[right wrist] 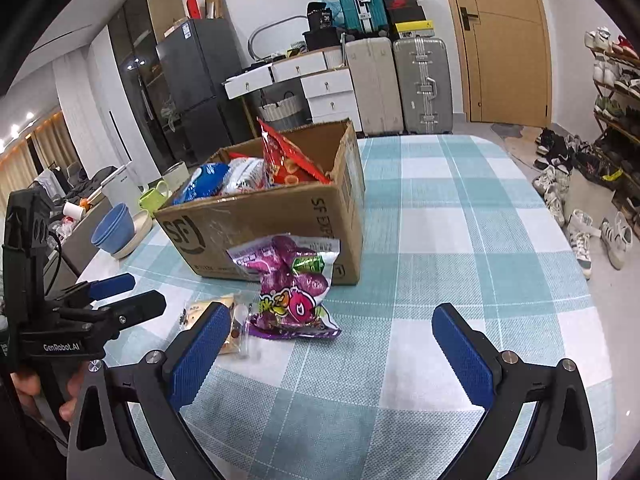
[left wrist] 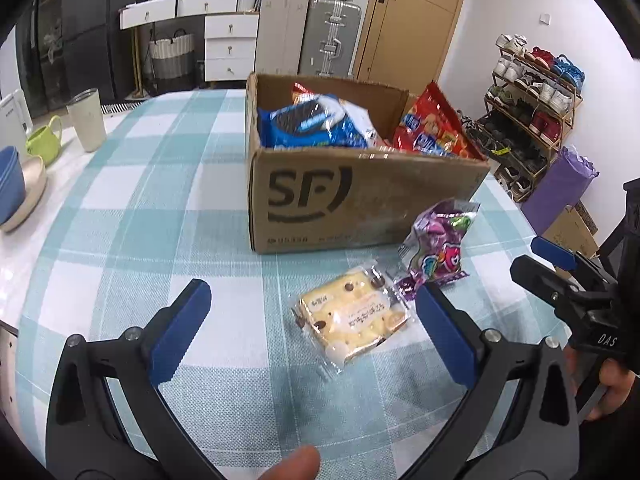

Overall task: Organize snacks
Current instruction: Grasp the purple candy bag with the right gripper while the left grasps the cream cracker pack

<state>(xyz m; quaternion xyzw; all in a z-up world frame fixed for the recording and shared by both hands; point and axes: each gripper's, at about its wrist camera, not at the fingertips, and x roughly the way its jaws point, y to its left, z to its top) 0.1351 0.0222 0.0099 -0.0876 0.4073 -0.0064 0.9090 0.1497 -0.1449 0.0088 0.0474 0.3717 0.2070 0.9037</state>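
The cardboard box (left wrist: 360,196) stands on the checked bench (left wrist: 132,216) as the collecting place, open at the top so packets can drop in from above. It already holds a blue cookie packet (left wrist: 316,124) and a red snack bag (left wrist: 432,128), which leans on the far corner and pokes above the rim, probably because the box is filling up.

Two snacks remain outside, both just in front of the box on its near side. The yellow biscuit pack (left wrist: 352,316) lies flat on the cloth, and the purple candy bag (right wrist: 292,288) lies beside it, its top edge close against the box wall; in the right wrist view the two wrappers overlap or touch at their edges.

The left gripper (left wrist: 312,328) hangs low over the biscuit pack with its jaws spread wide, one on each side of the pack and clear of it, holding nothing. That straddling pose suggests it is lined up to close on the pack across its width. The right gripper (right wrist: 332,344) also has its jaws wide and empty, and it points at the purple bag from a little way back, likely waiting so the two tools do not crowd each other.

By my reading the sorting is mostly done, with these two packets left. The crinkly wrappers may slip, and lifting one could drag its neighbour
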